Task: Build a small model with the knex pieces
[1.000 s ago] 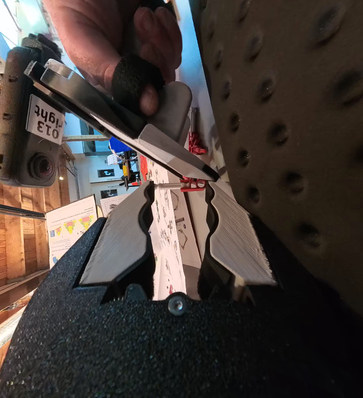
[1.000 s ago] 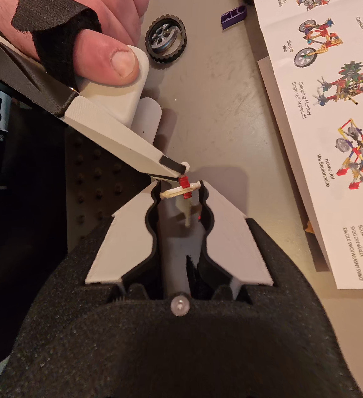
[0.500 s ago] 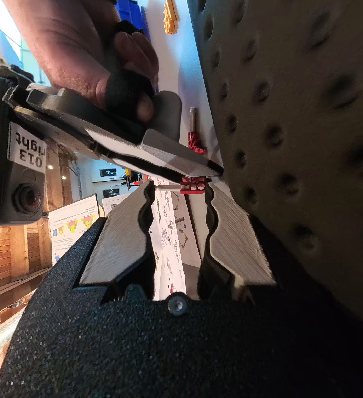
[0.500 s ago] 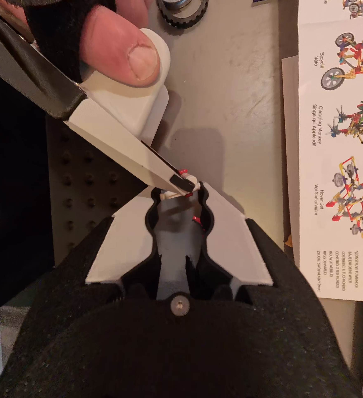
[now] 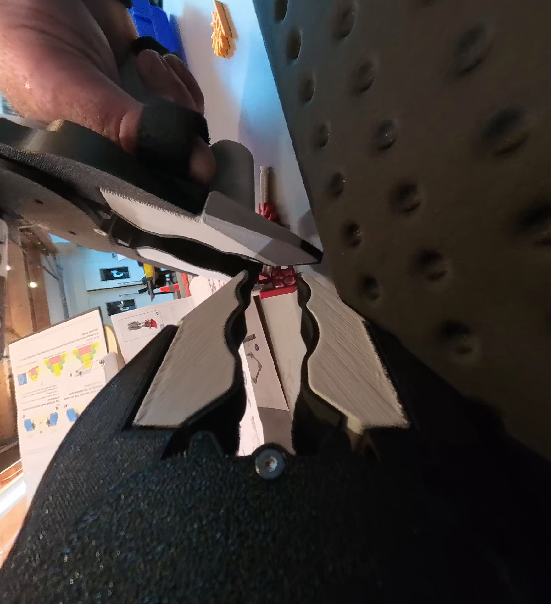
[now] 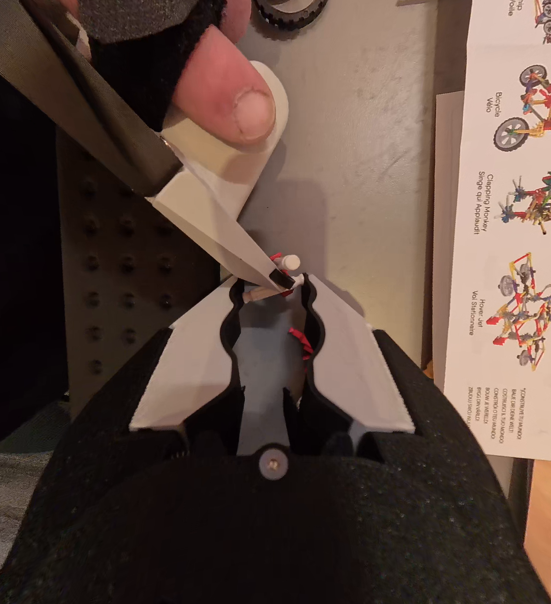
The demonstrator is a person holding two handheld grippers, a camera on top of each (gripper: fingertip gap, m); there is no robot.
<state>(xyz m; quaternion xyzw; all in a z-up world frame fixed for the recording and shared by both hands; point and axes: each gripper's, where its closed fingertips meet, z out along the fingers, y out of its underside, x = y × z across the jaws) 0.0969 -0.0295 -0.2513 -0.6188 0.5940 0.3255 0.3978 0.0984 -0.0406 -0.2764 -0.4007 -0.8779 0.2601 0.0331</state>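
My left gripper lies on its side against a dark studded board. It is shut on a red connector with a short white rod that spans its tips. My right gripper is shut endwise on a short pale rod with a small red clip, held above the grey table. The two grippers meet tip to tip. In the right wrist view the left gripper comes in from the upper left and its black tip covers the rod. In the left wrist view the right gripper crosses just above my fingers.
A printed instruction sheet lies to the right. A black wheel sits at the far edge. A loose red connector on a grey rod, an orange connector and a blue part lie on the table. Hands grip both tools. The grippers are tip to tip, or close to it.
The grippers have closed in on each other. The left tip slid down onto the right gripper's rod, and the right gripper came lower and nearer over the left fingertips.
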